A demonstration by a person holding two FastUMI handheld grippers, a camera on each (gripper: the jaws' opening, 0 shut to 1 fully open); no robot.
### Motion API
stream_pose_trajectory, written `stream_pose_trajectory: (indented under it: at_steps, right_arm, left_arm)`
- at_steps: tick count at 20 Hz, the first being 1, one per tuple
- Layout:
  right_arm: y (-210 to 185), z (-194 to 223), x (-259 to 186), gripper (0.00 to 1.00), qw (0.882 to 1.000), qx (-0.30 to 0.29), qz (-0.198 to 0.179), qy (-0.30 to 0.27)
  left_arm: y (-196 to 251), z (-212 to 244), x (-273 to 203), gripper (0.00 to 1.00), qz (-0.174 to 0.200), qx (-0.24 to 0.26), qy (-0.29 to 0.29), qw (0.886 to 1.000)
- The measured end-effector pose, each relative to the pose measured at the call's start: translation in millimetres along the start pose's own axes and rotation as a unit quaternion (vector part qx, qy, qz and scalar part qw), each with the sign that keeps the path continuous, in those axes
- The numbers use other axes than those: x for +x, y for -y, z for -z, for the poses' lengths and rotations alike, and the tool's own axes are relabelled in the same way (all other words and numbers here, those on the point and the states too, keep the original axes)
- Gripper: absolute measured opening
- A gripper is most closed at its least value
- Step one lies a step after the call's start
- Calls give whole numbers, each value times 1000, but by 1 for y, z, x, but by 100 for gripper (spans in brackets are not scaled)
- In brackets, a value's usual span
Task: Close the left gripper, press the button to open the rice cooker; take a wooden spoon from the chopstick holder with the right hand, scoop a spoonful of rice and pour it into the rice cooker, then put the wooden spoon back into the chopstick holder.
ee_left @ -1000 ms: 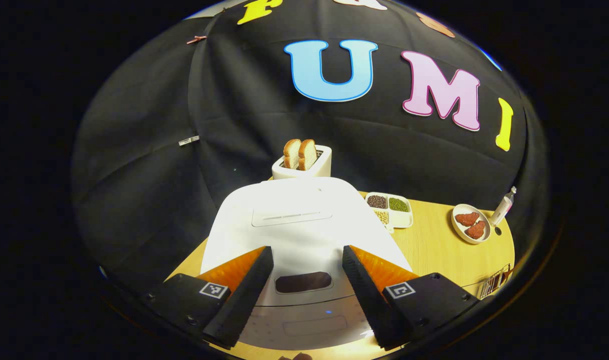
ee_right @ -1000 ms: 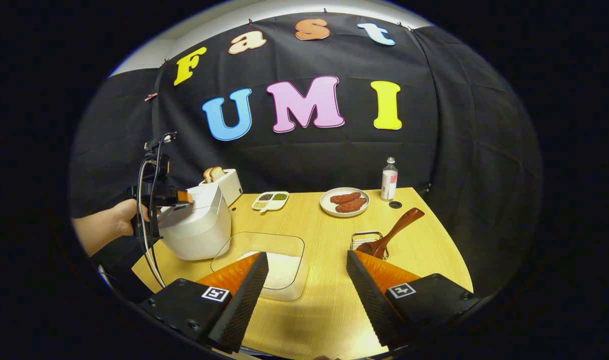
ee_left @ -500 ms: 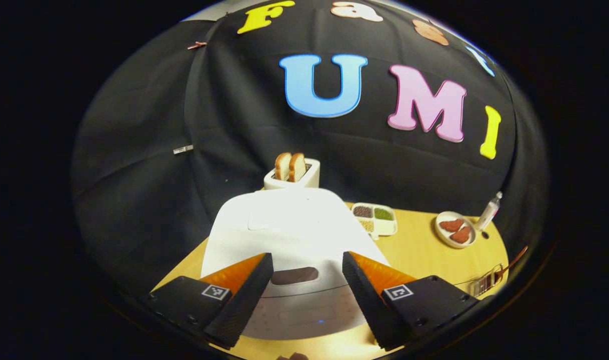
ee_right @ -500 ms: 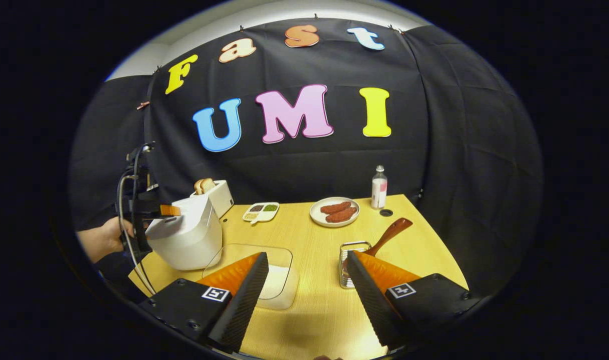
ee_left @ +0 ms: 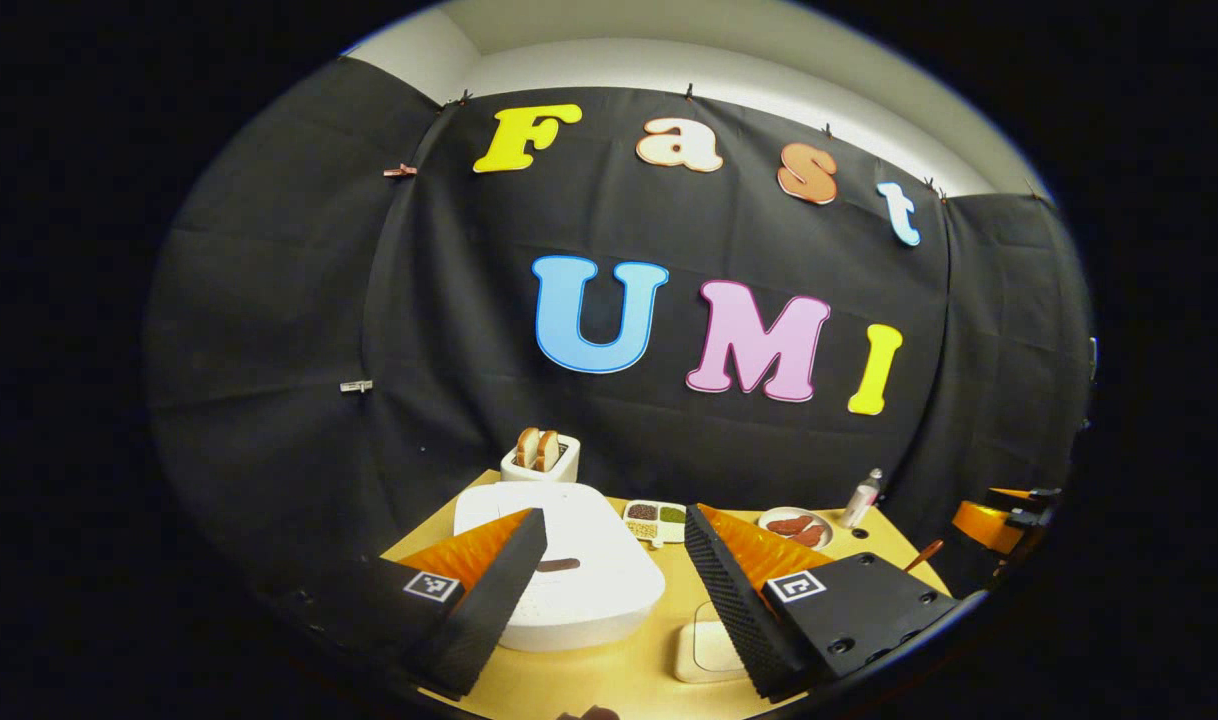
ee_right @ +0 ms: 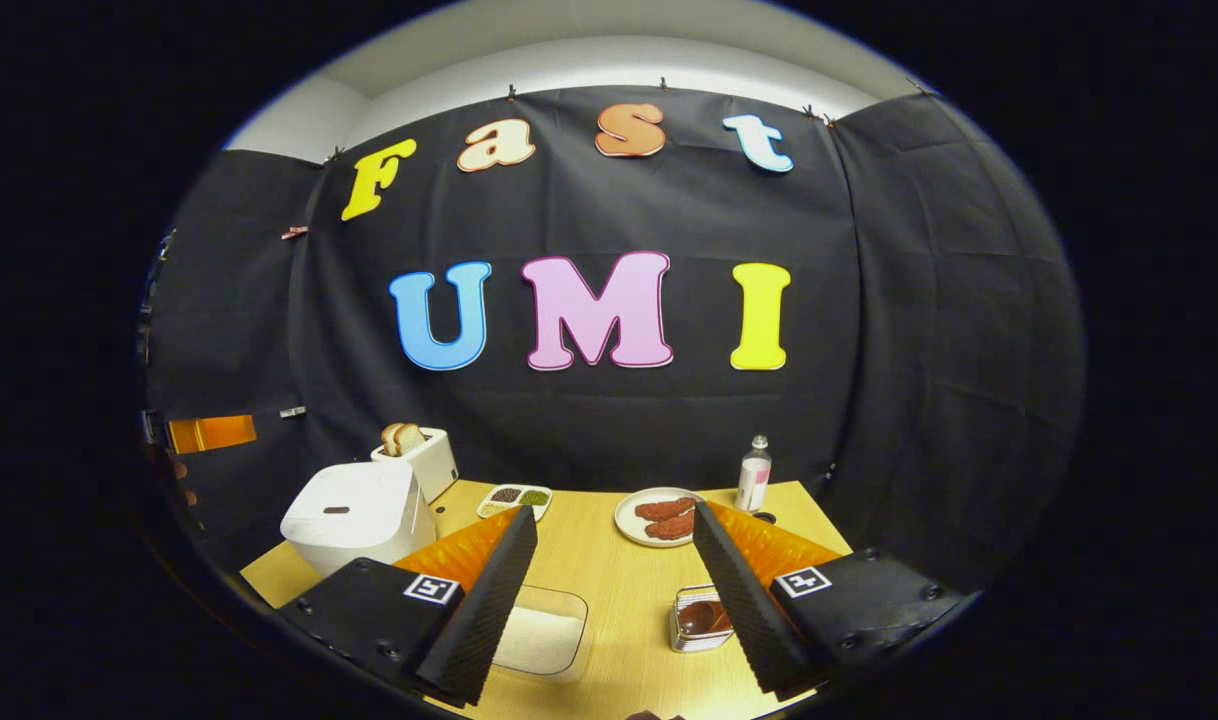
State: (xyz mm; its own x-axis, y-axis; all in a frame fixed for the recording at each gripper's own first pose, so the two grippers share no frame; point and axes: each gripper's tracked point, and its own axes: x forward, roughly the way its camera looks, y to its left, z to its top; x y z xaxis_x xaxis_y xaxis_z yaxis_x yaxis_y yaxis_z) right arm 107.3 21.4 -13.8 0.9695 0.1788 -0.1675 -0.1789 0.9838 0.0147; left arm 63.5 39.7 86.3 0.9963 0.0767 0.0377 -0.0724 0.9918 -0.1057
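The white rice cooker (ee_left: 569, 585) stands on the table with its lid down, below and ahead of my left gripper (ee_left: 615, 516), which is open and holds nothing. The cooker (ee_right: 354, 512) also appears at the left of the right gripper view. My right gripper (ee_right: 614, 512) is open and empty, raised above the table's front. A wire chopstick holder (ee_right: 681, 632) with the dark wooden spoon (ee_right: 697, 615) in it sits just left of its right finger. The clear rice container (ee_right: 541, 640) lies between the fingers. The left gripper (ee_right: 211, 433) shows far left.
A toaster (ee_right: 416, 455) with bread stands behind the cooker. A divided bean tray (ee_right: 514, 497), a plate of meat (ee_right: 659, 515) and a bottle (ee_right: 754, 473) line the back of the wooden table (ee_right: 589, 560). The right gripper (ee_left: 999, 512) shows at the far right of the left gripper view.
Both grippers have drawn back and risen away from the table. My left gripper has left the cooker's top. The lid stays down, and both stay open.
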Motion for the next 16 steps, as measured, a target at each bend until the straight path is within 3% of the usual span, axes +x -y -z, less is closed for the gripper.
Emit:
stream_pose_trajectory:
  at_steps: [5, 11, 16]
  right_arm:
    - [0, -12, -60, 99, 1000, 8, 25, 15]
    - [35, -4, -116, 100, 998, 42, 49, 22]
    - [75, -13, -145, 98, 995, 51, 69, 46]
  left_arm:
    - [-13, 13, -57, 95, 2, 11, 3, 1000]
    - [11, 18, -104, 95, 7, 18, 6, 1000]
    - [31, 14, -138, 95, 0, 55, 13, 998]
